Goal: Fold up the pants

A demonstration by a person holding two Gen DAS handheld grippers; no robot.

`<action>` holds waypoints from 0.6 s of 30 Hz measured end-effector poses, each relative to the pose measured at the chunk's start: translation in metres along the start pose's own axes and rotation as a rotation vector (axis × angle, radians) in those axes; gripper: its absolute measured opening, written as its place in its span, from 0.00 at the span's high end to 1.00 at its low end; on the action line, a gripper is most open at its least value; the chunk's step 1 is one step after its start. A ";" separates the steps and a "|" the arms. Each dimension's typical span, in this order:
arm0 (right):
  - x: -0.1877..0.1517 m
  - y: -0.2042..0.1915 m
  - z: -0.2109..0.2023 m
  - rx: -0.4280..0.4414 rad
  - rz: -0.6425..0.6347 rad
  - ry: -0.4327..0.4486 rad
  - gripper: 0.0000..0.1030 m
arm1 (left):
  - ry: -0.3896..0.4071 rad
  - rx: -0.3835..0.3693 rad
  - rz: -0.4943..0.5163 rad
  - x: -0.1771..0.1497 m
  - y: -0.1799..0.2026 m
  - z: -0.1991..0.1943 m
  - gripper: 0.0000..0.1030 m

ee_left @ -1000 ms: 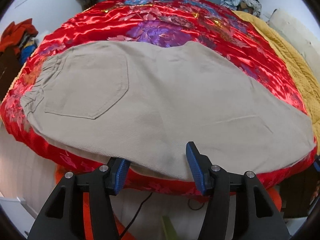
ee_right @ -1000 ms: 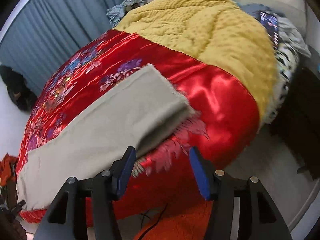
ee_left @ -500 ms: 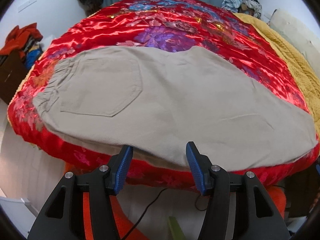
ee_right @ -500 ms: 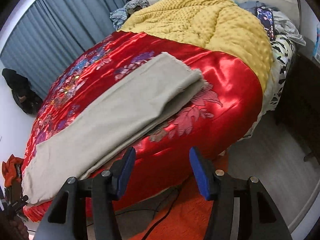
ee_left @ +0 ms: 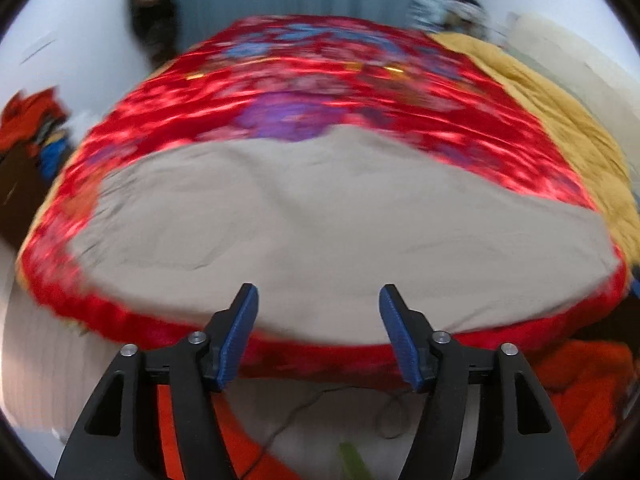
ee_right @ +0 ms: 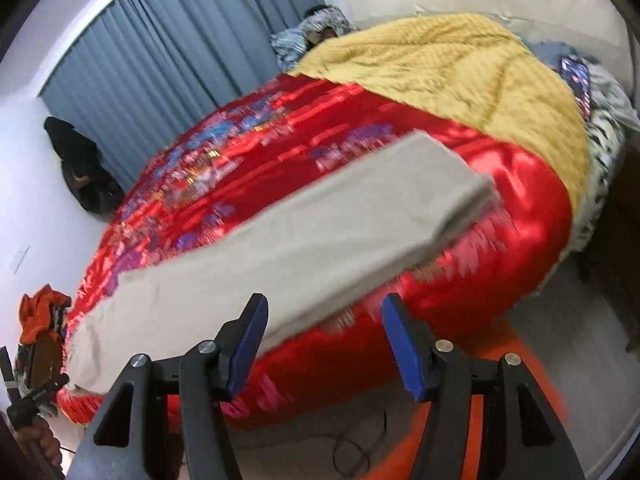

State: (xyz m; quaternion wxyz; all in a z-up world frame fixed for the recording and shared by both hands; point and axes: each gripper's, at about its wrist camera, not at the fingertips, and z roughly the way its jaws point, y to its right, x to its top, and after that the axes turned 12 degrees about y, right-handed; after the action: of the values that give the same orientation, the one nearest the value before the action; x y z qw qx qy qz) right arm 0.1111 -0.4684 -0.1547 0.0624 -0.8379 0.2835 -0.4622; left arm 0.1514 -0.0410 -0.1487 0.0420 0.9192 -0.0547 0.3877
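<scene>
Beige pants [ee_left: 320,220] lie folded lengthwise along the near edge of a bed with a red floral satin cover [ee_left: 320,92]. The waist end points left and the leg ends point right. In the right wrist view the pants [ee_right: 280,256] run from lower left to the hem at upper right. My left gripper [ee_left: 316,312] hovers off the near edge of the pants with its jaws opening and nothing between them. My right gripper [ee_right: 324,324] hangs off the bed's near edge by the legs, jaws also opening, gripping nothing. Both views are motion-blurred.
A yellow blanket [ee_right: 460,76] covers the head end of the bed. Grey-blue curtains [ee_right: 168,48] hang behind. An orange rug [ee_left: 580,392] and a dark cable [ee_right: 352,448] lie on the floor below. Orange clothes [ee_right: 38,312] are piled at the left.
Both grippers have pulled back and up from the bed edge, so the pants look smaller and farther off. Both pairs of jaws stand a little wider.
</scene>
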 end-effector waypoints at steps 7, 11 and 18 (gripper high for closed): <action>0.003 0.025 0.029 -0.056 0.038 0.083 0.41 | -0.054 -0.188 0.213 0.050 0.138 0.072 0.30; 0.007 0.045 0.023 -0.030 0.154 0.126 0.41 | -0.090 -0.165 0.274 0.073 0.199 0.137 0.30; 0.004 0.066 0.018 -0.012 0.215 0.115 0.39 | -0.117 -0.094 0.403 0.067 0.256 0.189 0.30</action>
State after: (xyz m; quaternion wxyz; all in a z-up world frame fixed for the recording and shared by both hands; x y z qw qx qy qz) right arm 0.1002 -0.5281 -0.1860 0.0902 -0.7750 0.3775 -0.4987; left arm 0.2976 -0.3217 -0.2229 0.0031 0.9076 -0.2579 0.3312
